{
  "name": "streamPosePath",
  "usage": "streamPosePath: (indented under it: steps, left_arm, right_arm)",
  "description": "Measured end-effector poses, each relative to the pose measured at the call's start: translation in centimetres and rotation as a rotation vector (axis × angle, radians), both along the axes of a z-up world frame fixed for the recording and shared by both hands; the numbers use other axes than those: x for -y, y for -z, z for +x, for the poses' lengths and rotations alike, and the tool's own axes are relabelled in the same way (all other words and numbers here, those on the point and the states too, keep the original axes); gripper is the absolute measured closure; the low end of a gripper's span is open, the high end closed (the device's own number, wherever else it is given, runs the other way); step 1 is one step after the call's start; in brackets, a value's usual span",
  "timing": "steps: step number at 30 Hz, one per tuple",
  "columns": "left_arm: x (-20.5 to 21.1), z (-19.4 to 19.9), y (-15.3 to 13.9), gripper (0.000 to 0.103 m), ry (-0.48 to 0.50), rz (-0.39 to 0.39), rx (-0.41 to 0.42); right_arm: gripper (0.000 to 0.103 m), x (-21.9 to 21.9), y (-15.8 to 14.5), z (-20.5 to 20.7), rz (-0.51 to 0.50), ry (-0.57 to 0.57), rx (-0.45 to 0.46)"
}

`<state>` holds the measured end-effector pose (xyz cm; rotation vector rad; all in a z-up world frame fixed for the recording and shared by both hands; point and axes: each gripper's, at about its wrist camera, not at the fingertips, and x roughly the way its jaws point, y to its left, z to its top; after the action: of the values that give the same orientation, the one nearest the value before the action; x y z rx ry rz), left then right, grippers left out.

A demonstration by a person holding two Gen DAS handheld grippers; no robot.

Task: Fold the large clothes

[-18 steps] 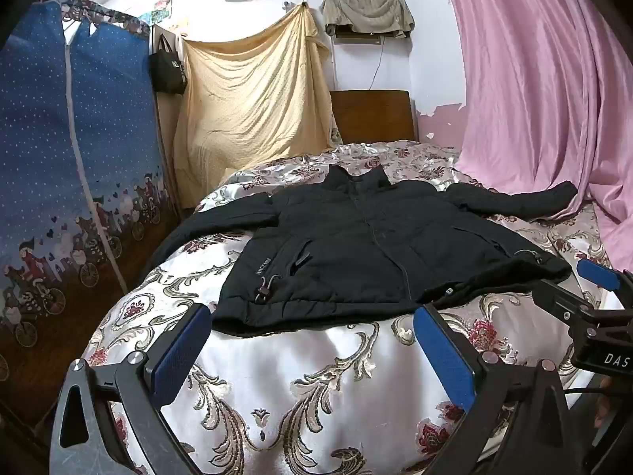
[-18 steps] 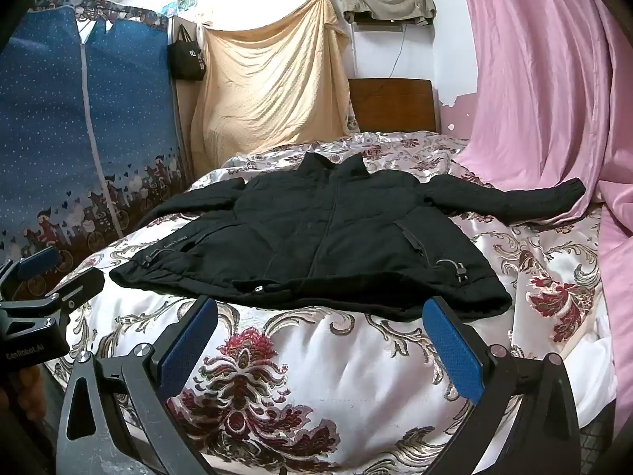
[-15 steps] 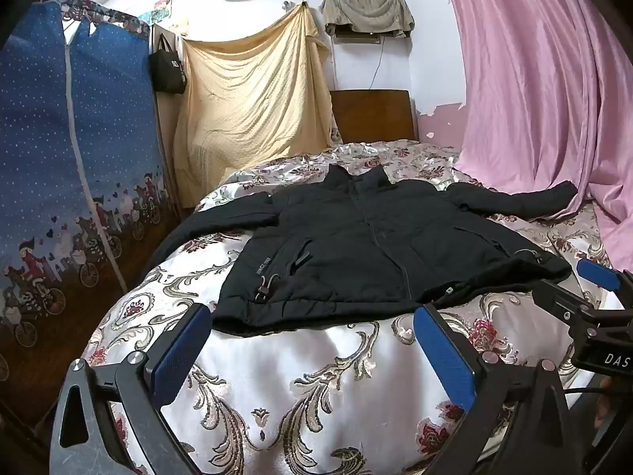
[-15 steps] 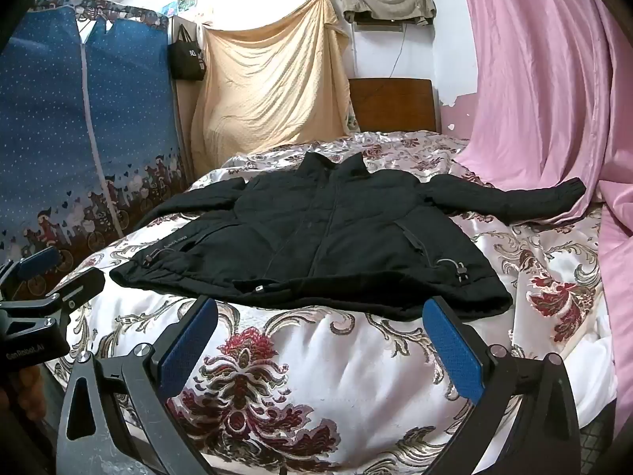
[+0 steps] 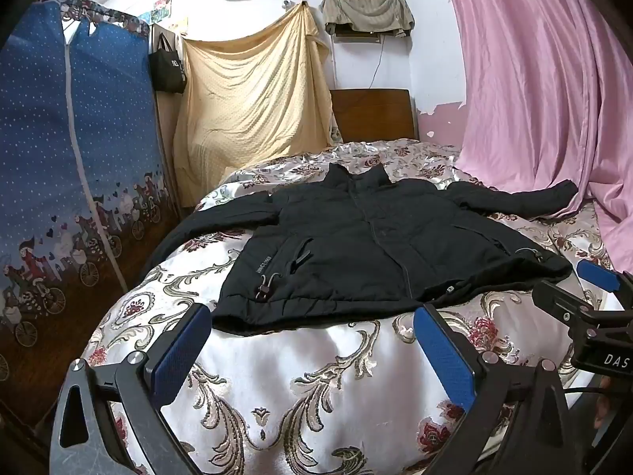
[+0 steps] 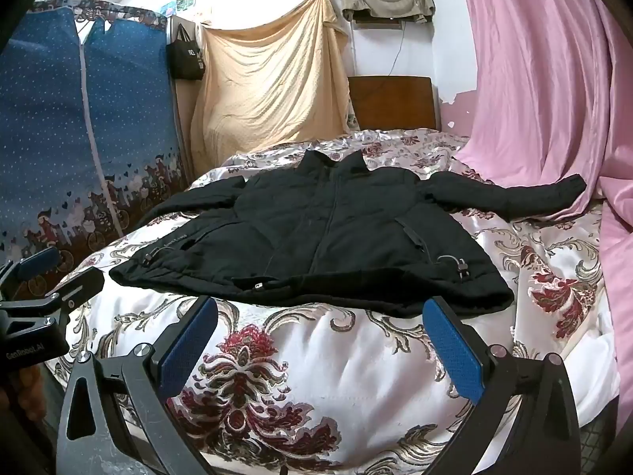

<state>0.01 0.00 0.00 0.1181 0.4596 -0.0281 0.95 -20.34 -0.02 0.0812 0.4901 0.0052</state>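
Jacket (image 5: 379, 253) flat, unfolded – left gripper (image 5: 312, 352) and right gripper (image 6: 320, 340) both agape, empty; best pinch sleeve cuffs at 10 and 2 o'clock first

Black padded jacket (image 5: 368, 245) lies flat, front up, zipped, unfolded on the floral bedspread (image 5: 300, 376), collar toward the headboard, hem at the near edge. Both sleeves spread out sideways; one reaches the pink curtain (image 5: 526, 79). Drawcord toggles show at both hem corners.

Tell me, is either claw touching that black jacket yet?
Apart. In each wrist view, bare bedspread shows between the open left claw, right claw and the black jacket's hem.
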Motion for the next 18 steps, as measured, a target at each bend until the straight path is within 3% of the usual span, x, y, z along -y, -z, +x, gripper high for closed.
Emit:
streamPosePath:
  steps: [18]
  left_arm:
    - [0.0,-0.01,-0.02,0.0,0.0,0.0,-0.001]
  right_arm:
    - [0.001,-0.23,0.3,0.07,0.001,-0.002,-0.007]
